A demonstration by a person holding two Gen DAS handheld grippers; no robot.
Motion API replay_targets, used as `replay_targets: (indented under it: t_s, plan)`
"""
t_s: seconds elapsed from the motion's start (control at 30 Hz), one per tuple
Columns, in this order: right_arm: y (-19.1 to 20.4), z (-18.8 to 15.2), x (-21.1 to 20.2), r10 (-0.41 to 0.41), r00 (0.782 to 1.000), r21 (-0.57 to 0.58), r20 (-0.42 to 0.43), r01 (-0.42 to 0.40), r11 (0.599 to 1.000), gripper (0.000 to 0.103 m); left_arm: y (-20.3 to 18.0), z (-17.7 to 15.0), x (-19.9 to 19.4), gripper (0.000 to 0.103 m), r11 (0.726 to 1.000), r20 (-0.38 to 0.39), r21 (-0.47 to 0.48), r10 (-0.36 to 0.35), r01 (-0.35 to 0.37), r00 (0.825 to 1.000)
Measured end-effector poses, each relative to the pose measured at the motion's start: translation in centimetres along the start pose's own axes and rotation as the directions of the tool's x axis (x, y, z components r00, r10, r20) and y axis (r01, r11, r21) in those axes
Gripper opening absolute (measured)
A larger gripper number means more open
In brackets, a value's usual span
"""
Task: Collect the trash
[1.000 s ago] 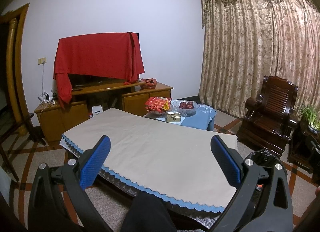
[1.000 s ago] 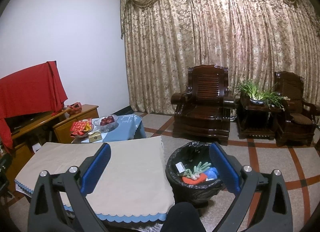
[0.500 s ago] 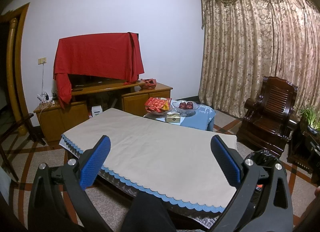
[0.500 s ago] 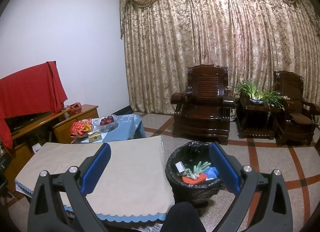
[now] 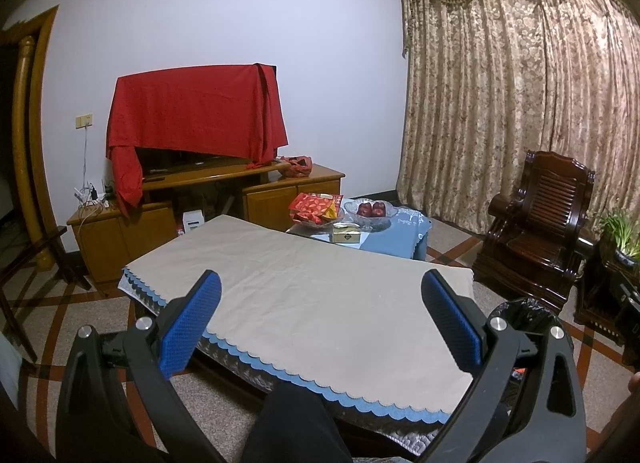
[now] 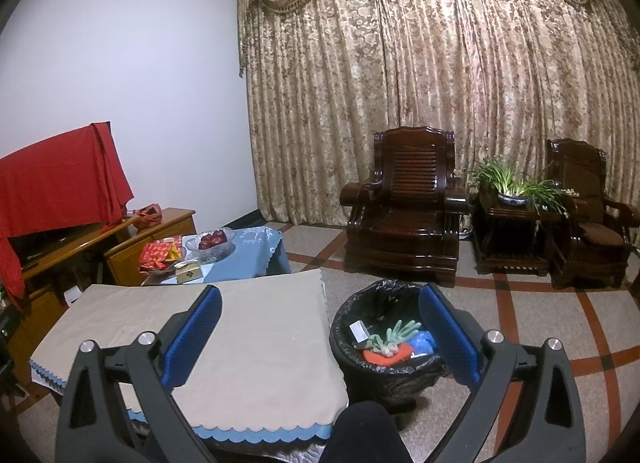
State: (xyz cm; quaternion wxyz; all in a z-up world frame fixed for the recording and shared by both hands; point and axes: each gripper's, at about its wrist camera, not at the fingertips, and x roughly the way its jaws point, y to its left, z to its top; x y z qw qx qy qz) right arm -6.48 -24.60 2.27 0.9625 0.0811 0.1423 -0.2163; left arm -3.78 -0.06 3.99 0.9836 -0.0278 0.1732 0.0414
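Item: black-lined trash bin, standing on the floor just beside the right end of the cloth-covered table; in the left wrist view only its crinkled rim shows behind a finger. Contents, all already inside: a small white card or box, pale green gloves, something orange-red, a blue piece. Table top: no loose trash visible. Left gripper: tongs wide apart, empty, held over the near table edge. Right gripper: tongs wide apart, empty, held above the gap between table and bin. Handling, as judged: the contents look light, soft and crumpling, not fragile; the gloves would drape, so pinch them at a bunched middle. The thin liner likely tears or slips if pulled; to lift it, gather the rim folds. Task appears near complete.
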Motion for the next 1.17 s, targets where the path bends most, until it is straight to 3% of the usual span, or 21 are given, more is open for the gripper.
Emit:
replay_targets:
  t_s: [1.17]
  plan:
    - [-0.57, -0.69, 0.15, -0.005, 1.0, 0.005, -0.005, 0.005, 1.0, 0.097, -0.01, -0.98, 0.31, 0.097, 1.0, 0.001, 0.008, 0.001, -0.001, 1.0]
